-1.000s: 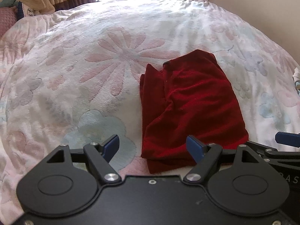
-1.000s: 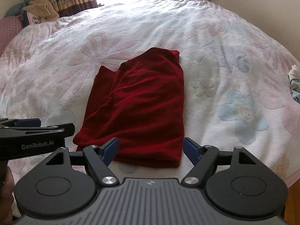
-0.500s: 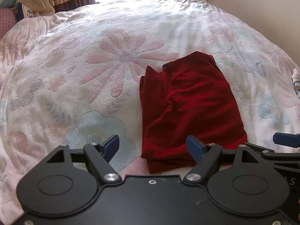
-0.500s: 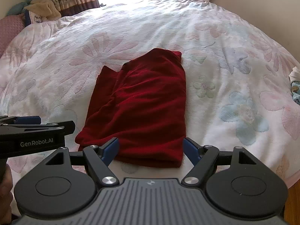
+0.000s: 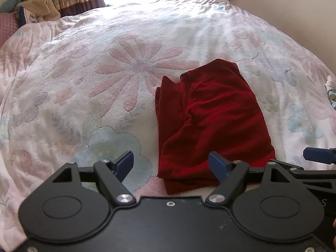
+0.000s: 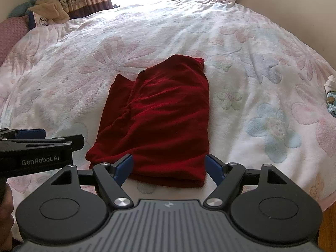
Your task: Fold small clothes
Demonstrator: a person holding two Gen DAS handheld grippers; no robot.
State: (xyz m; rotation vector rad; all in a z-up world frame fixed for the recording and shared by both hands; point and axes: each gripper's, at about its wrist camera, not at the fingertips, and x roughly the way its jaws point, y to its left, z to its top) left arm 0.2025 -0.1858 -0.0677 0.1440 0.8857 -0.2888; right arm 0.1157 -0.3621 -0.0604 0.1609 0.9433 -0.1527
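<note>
Right wrist view: the red garment (image 6: 159,124) is seen folded into a rough rectangle on the bed (image 6: 262,67); both the left hand-held gripper (image 5: 171,163) and right hand-held gripper (image 6: 169,166) are spread wide, holding nothing. Perhaps one final fold remains.

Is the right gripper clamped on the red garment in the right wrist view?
No. The right gripper stands wide open, its blue pads apart at either side of the red garment's near edge, pinching no cloth.
</note>
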